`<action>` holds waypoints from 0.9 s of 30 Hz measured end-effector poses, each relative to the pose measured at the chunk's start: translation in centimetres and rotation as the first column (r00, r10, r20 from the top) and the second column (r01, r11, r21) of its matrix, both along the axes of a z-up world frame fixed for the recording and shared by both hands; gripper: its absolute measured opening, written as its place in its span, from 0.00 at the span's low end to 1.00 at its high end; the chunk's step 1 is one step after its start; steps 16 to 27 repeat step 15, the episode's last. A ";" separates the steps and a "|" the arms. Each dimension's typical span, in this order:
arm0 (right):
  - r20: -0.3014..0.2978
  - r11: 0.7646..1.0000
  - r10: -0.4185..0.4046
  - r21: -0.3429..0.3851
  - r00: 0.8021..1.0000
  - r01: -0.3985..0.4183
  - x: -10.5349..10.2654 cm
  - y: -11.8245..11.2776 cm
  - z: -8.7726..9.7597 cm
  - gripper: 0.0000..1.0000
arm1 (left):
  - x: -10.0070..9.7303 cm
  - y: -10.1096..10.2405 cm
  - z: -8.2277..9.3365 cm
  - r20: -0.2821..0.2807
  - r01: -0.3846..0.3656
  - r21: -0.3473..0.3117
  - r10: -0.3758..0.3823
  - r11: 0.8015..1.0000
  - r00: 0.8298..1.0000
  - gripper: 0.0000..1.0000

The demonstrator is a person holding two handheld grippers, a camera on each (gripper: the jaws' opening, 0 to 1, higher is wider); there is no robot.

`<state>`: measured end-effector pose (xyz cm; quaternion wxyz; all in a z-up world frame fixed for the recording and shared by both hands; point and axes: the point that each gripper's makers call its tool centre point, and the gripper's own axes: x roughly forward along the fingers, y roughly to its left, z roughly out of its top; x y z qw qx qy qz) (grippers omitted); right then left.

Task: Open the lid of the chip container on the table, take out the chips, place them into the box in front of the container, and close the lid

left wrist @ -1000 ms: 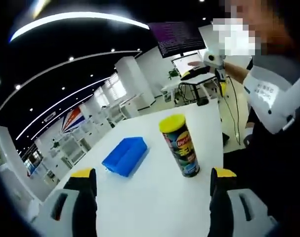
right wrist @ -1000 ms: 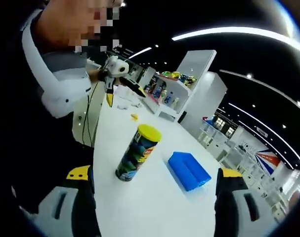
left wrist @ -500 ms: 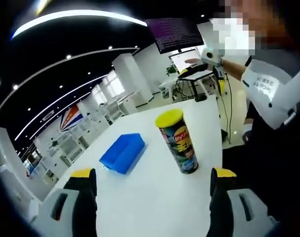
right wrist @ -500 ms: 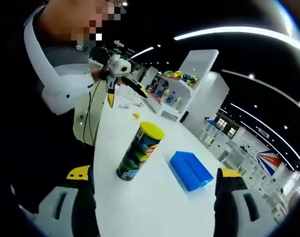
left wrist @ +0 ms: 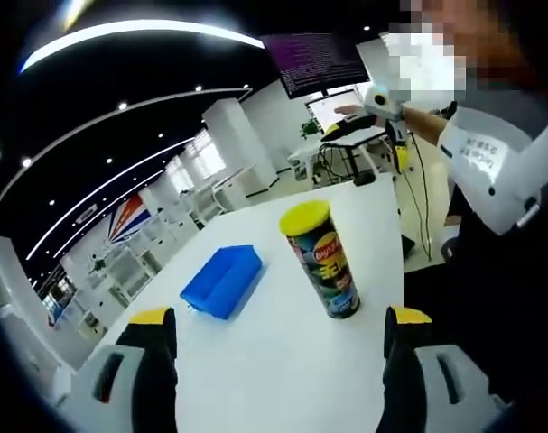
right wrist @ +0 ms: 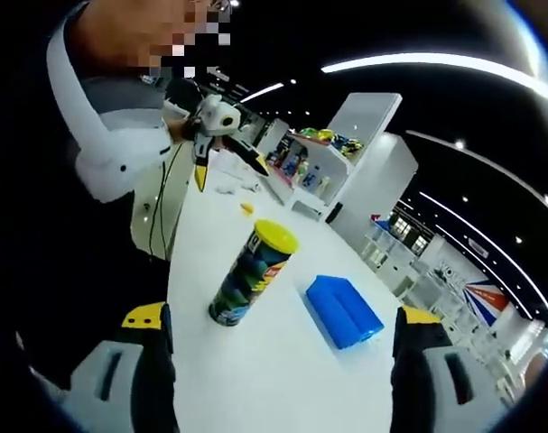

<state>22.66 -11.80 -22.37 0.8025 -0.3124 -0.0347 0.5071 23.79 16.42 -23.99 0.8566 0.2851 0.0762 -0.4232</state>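
Handling: chip container [left wrist: 320,259] looks light, stiff, tippy; brace the tube, pinch the yellow lid [left wrist: 304,216].
Jaws: both pairs apart, empty.
Box: blue box [left wrist: 223,280] beside it on the surface [left wrist: 283,361].

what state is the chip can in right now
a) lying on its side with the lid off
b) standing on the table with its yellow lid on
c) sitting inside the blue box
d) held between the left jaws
b: the chip can stands on the white table with its yellow lid on, apart from the blue box, and both grippers' jaws are open and clear of it.
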 end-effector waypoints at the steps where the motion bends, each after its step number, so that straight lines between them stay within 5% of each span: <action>1: -0.001 1.000 0.003 0.000 1.000 -0.003 -0.1 0.1 0.0 0.97 | 0.0 0.0 0.0 -0.002 -0.001 -0.001 0.001 1.000 1.000 0.95; 27: 0.010 1.000 0.012 -0.010 1.000 -0.011 -0.2 1.1 -0.4 0.96 | -0.1 0.2 -0.7 -0.004 0.000 0.027 0.000 1.000 1.000 0.95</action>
